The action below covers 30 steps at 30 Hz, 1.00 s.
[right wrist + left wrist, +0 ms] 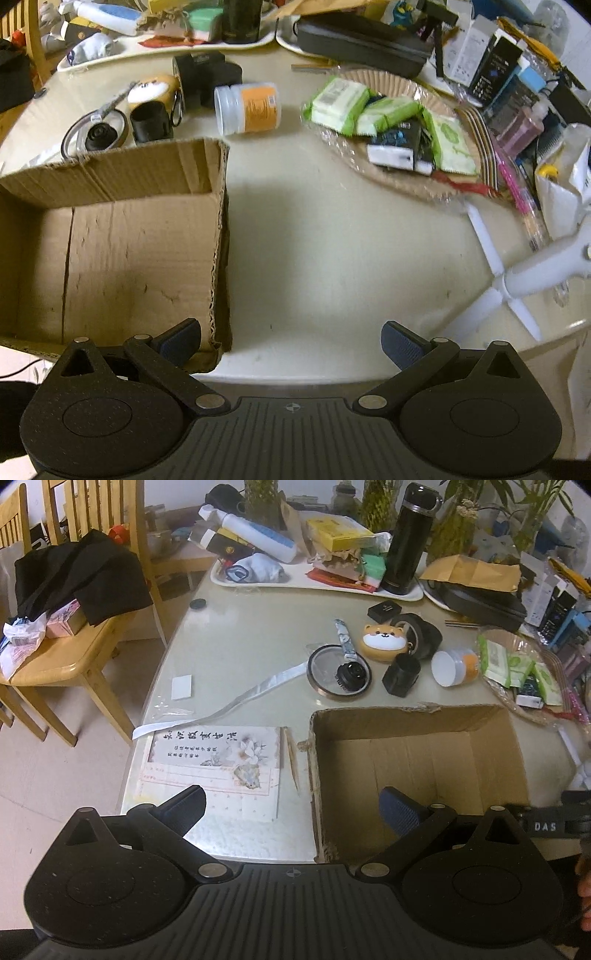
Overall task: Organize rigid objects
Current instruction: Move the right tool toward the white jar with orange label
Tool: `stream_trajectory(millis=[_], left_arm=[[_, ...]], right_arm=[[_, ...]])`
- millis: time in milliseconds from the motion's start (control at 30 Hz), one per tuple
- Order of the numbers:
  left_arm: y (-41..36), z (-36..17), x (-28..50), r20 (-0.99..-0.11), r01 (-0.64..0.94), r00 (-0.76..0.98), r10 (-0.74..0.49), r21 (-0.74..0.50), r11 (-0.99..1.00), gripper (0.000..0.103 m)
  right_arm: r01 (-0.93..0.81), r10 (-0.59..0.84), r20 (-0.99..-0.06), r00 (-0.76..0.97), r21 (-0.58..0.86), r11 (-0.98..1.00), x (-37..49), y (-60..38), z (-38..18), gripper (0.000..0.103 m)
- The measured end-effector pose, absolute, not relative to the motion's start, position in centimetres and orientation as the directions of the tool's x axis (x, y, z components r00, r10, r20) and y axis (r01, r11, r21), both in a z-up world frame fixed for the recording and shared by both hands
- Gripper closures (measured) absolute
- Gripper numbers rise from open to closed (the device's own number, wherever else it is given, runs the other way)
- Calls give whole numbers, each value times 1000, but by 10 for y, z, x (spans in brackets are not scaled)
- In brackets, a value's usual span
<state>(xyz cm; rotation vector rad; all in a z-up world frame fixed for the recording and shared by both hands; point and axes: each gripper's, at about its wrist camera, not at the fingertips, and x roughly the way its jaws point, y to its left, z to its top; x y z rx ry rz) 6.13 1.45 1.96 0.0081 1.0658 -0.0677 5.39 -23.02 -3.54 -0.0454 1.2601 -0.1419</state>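
A cluttered dining room held a pale, glossy table (240, 627) with a rounded edge, and wooden slat-back chairs (74, 653) stood at its left, one draped with black cloth. An open corrugated cardboard box (413, 760), brown with torn, ragged rims, sat near the front edge, nothing visible inside it. Just beyond its far wall lay a loose cluster of small rigid items: a round glass-topped lid (338, 672) with a small black part resting on it, a squat black cylinder (400, 674) tipped on its side, a smooth orange dog-faced case (384, 642), a black tape roll (421, 629), and a clear plastic jar (248, 108) with an orange label. The jar lay on its side, its long axis running left to right in the right wrist view, with the lid end pointing left. A tall black flask (408, 539) stood upright on a white tray (317, 583) farther back. The left gripper (293, 808) hovered over the near wall of the box, jaws spread wide and holding nothing. The right gripper (291, 339) hung over bare tabletop just right of the box, also spread apart and holding nothing.
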Motion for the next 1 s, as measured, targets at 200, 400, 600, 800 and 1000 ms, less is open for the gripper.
stream_trajectory(millis=[200,400,600,800,1000], left_arm=[[9,24,65,-870,84,488,-67,-30,996,1],[4,28,77,-862,112,500,-86,-34,993,1],[-3,37,96,-843,143,528,-103,-32,989,1],[-5,44,118,-822,156,555,-129,-50,987,1],[-4,42,139,-821,166,552,-148,-66,984,1]], right_arm=[[111,-122,-943,309,-92,990,51,-236,-27,0],[110,-97,-912,399,-57,992,65,-235,-9,0],[52,-40,-890,454,-18,998,92,-229,3,0],[9,5,-880,475,10,1000,120,-226,8,0],[-19,45,-871,489,41,999,149,-230,8,0]])
